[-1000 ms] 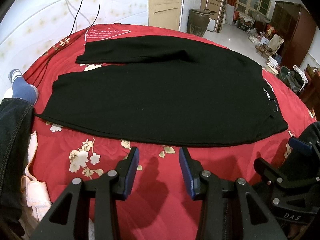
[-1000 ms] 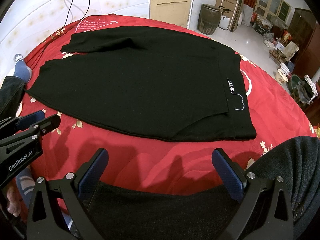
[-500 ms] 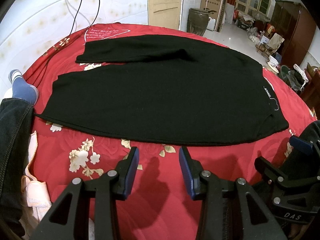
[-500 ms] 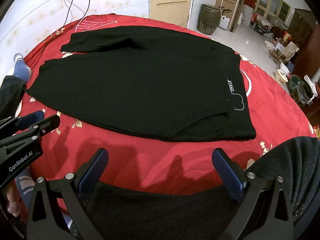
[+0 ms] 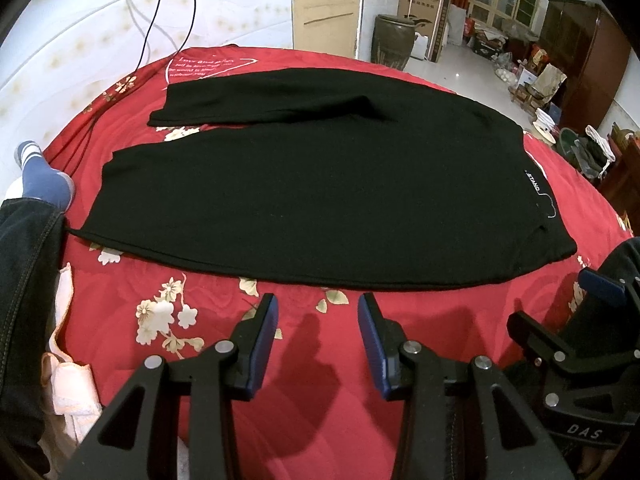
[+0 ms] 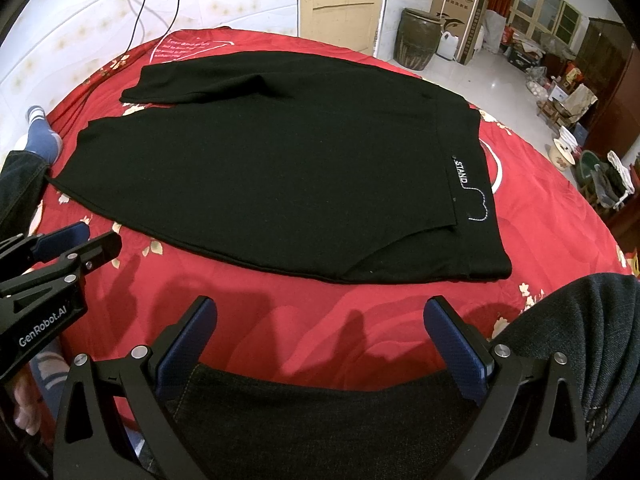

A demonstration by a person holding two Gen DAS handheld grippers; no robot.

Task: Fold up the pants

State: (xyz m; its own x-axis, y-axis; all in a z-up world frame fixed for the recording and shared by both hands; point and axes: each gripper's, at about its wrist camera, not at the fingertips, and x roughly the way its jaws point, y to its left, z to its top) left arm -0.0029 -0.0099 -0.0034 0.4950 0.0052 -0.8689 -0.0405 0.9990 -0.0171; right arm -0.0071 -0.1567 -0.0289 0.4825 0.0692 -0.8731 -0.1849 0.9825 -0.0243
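black pants (image 5: 320, 200) with white lettering at 3 o'clock, on a red bedspread (image 5: 328, 360) with cream flowers, blue gripper pads (image 5: 264, 336).

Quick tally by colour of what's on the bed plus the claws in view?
Black: 1, the pants, spread flat.
Red: 1, the floral bedspread under them.
Black with blue pads: 2, the left claw and the right claw, both open and short of the pants.
Total: 4

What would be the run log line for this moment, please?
task: fold pants | black pants: flat on red bedspread, unfolded | left gripper: open, empty | right gripper: open, empty
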